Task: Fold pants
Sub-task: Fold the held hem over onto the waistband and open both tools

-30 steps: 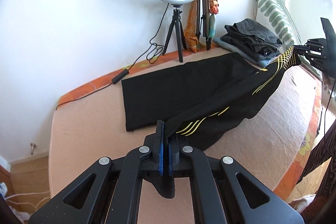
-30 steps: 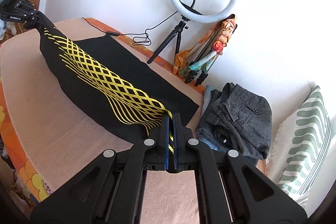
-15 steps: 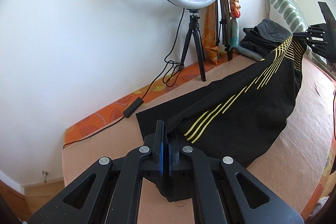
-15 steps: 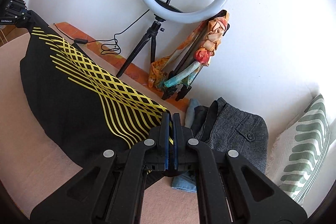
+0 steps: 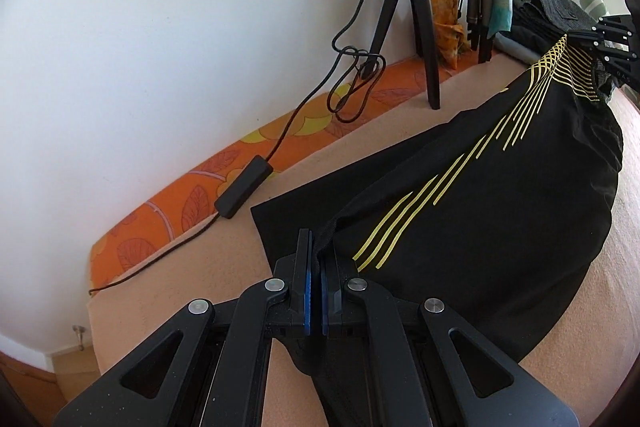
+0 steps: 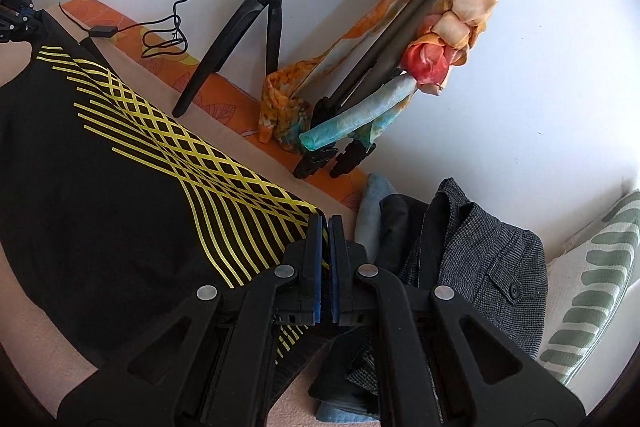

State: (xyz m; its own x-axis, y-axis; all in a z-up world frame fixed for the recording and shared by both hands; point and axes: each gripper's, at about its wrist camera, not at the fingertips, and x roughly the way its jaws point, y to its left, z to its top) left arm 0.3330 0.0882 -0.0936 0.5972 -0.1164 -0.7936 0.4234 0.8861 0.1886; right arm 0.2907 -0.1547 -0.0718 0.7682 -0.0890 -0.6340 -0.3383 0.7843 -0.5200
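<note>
Pants of black cloth with yellow stripes (image 5: 500, 211) now hang closer to the wall than a second ago; our left gripper (image 5: 316, 291) and right gripper (image 6: 325, 267) fingers pinch opposite ends, carrying the upper leg over the one lying on the bed (image 5: 600, 379)

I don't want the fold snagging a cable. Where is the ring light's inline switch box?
In the left wrist view, the switch box lies on the bed's far edge by the wall, left of the tripod, just beyond the black pants.
</note>
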